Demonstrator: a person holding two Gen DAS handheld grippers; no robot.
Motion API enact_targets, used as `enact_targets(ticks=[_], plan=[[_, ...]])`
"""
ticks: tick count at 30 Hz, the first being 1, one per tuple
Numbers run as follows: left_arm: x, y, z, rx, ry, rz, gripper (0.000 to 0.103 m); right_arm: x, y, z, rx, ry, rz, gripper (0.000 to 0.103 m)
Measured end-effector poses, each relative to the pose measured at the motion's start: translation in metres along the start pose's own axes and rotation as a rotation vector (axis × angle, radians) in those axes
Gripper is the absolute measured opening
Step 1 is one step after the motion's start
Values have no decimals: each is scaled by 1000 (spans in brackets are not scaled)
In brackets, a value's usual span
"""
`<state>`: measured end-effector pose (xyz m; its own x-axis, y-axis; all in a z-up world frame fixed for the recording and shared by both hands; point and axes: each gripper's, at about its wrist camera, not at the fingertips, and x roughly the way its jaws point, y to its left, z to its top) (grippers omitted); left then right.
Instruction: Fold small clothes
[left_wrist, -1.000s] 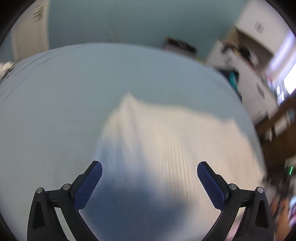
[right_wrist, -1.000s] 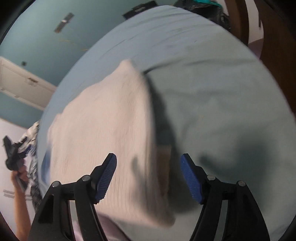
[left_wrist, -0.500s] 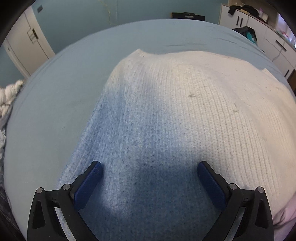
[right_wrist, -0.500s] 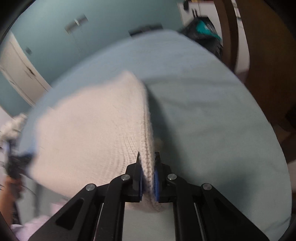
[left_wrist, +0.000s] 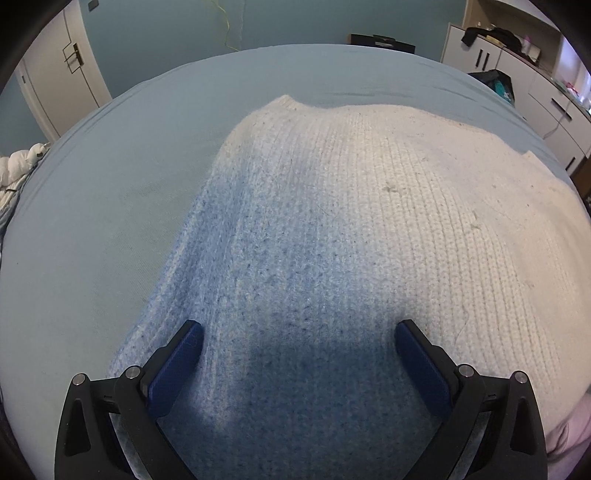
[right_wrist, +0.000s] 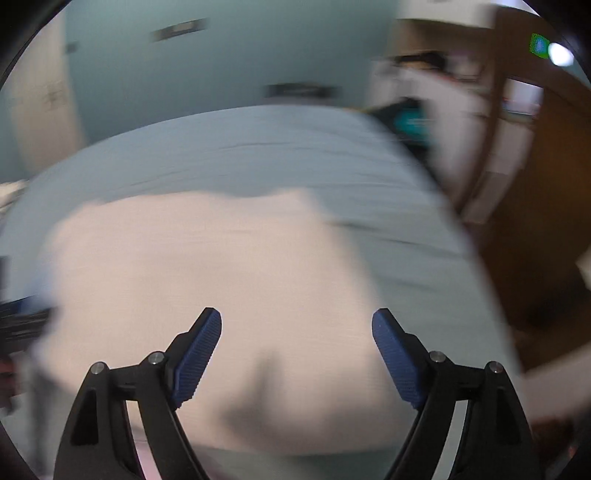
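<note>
Released sweater (left_wrist: 332, 240); right gripper (right_wrist: 295, 350) opening above it.

No readable text, no label, no brand, no number, no sign in either view, right wrist view too blurred for any letters

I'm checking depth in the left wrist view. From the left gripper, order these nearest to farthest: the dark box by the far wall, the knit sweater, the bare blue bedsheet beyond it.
1. The knit sweater, right under the open left gripper.
2. The bare blue bedsheet, past the sweater's far edge.
3. The dark box, behind the bed, top centre against the wall.
</note>
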<state>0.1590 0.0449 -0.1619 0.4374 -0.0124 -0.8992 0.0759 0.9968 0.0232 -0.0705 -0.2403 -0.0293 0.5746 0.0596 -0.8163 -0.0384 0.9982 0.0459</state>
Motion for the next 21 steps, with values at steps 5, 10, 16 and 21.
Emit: enact_targets(ticks=[5, 10, 16, 21], plan=[[-2, -1, -6, 0, -14, 14, 103, 69, 60, -11, -38, 184, 155, 81], [-2, -7, -5, 5, -6, 55, 103, 77, 63, -29, -84, 170, 109, 87], [-23, -12, 3, 35, 76, 98, 103, 25, 2, -20, 94, 106, 85, 87], [-74, -14, -6, 132, 37, 172, 103, 5, -65, -43, 344, 212, 92, 87]])
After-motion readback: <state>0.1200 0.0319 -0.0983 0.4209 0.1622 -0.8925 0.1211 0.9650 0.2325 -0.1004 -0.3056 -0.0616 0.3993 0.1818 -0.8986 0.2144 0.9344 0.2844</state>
